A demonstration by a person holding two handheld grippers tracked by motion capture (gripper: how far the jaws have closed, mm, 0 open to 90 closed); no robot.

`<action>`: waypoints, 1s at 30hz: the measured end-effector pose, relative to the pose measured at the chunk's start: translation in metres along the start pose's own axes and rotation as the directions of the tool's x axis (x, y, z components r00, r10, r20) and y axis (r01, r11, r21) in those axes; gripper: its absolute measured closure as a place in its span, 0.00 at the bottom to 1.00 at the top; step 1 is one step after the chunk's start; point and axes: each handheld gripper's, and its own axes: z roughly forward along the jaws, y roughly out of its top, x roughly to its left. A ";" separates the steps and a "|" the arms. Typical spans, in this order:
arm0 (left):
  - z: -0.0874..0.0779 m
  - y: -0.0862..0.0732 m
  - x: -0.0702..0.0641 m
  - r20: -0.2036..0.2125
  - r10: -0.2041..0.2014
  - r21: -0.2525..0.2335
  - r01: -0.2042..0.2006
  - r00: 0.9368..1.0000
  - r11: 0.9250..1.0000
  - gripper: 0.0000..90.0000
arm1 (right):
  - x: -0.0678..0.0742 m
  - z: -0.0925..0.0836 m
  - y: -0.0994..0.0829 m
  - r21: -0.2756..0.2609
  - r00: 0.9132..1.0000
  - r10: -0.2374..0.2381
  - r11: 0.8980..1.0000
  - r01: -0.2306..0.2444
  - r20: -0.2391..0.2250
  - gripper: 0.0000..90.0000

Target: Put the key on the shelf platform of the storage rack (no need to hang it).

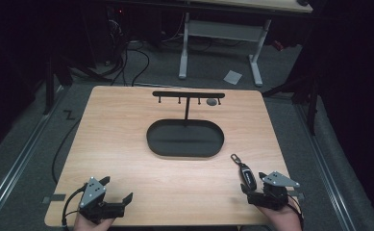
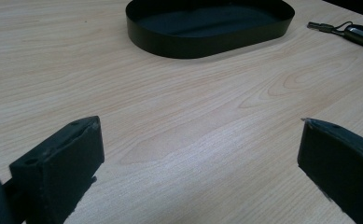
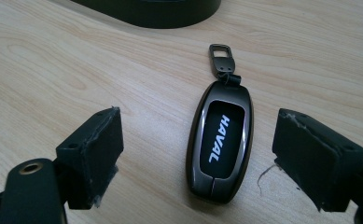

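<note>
High view: car key [image 1: 246, 174] flat on table [image 1: 127, 144] near front right corner, just ahead of right gripper [image 1: 254, 195]; left gripper [image 1: 117, 192] idle at front left corner; oval tray [image 1: 184, 138] with hook stand [image 1: 188, 95] mid-table.

Left gripper view: jaws wide apart, nothing between.

Right gripper view: jaws spread, straddling key [image 3: 222, 140]. Best grip: lower squarely, pinch long sides at mid-body, avoid ring [image 3: 220, 52].
</note>
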 end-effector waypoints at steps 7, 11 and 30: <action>0.001 0.000 0.000 -0.006 -0.001 0.010 0.001 1.000 1.000 0.02 | -0.002 0.000 -0.001 0.029 1.000 0.005 1.000 -0.005 0.001 0.18; 0.002 0.000 0.000 -0.002 -0.002 0.012 0.002 1.000 1.000 0.02 | -0.005 0.006 0.000 0.070 1.000 0.001 0.998 -0.001 -0.002 0.22; -0.003 0.002 0.003 0.001 -0.018 -0.002 0.018 1.000 1.000 0.02 | 0.006 0.022 0.039 0.101 0.999 -0.040 0.994 0.037 0.031 0.94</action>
